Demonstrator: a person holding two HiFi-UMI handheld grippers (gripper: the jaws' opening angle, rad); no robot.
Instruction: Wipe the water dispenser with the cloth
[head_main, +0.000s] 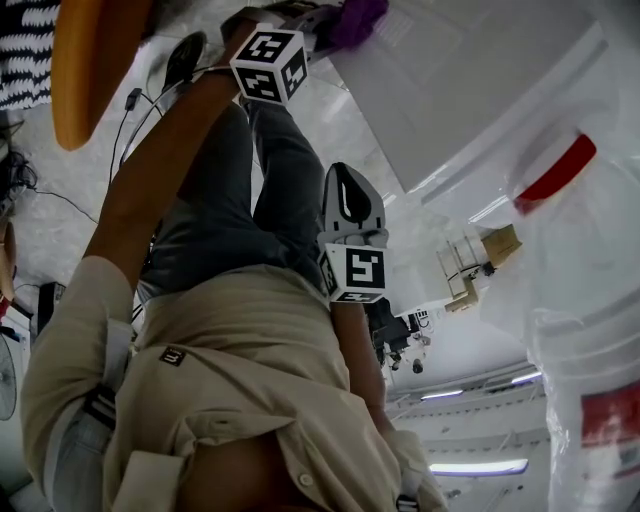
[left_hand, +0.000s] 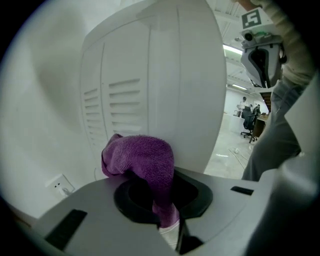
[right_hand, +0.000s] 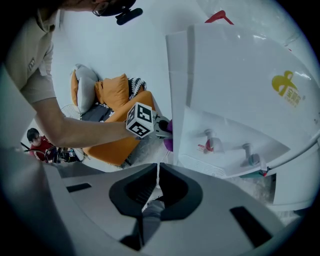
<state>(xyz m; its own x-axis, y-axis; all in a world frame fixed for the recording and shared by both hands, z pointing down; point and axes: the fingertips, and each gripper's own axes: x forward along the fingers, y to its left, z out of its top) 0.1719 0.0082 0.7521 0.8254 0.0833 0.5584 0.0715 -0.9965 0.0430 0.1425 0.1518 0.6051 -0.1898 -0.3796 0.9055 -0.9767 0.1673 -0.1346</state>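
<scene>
Wiping the dispenser's side, cloth in my left gripper

My left gripper (left_hand: 169, 225) is clamped on the purple cloth (left_hand: 142, 160), whose bunched end sits at the louvred side panel of the white water dispenser (left_hand: 165, 75); I cannot tell if it actually touches. My right gripper (right_hand: 156, 172) hangs back facing the taps (right_hand: 210, 145), its jaws closed together on nothing. I judge the wiping is under way on this side. Next I need to press the cloth flat and sweep along the panel, keeping it out of the slats.
</scene>
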